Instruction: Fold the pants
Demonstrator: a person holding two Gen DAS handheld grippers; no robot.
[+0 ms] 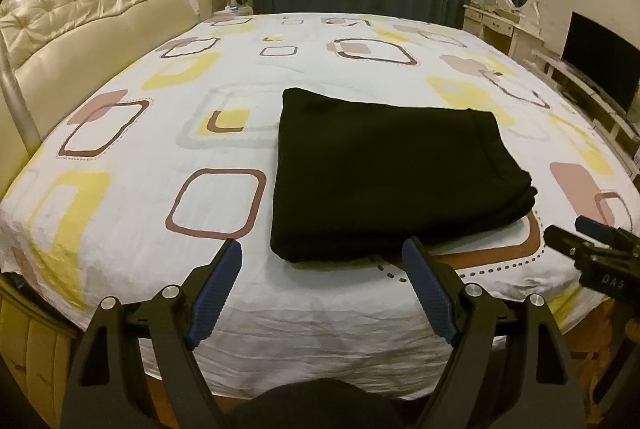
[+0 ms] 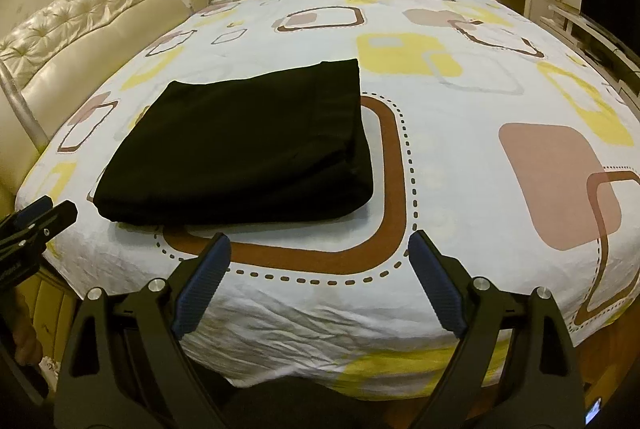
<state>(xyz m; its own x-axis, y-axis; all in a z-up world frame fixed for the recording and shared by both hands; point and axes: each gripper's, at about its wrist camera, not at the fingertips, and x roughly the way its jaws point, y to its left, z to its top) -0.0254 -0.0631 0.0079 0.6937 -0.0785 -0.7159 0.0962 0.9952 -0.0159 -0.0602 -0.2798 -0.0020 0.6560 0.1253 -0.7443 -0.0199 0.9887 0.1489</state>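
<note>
The black pants [image 1: 384, 173] lie folded into a thick rectangle on the bed [image 1: 132, 197], near its front edge, on a patterned white sheet [image 2: 460, 157] with a padded cream headboard [image 1: 80, 25] at far left. My left gripper [image 1: 322, 249] hovers just short of them with its jaws spread and nothing between. My right gripper [image 2: 320, 241] hangs to the right of the pants, jaws likewise spread wide and empty.

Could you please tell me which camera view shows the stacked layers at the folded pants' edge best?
The left wrist view: the folded pants show stacked layers at their right corner. The right wrist view shows that edge darker, layers barely distinguishable.
</note>
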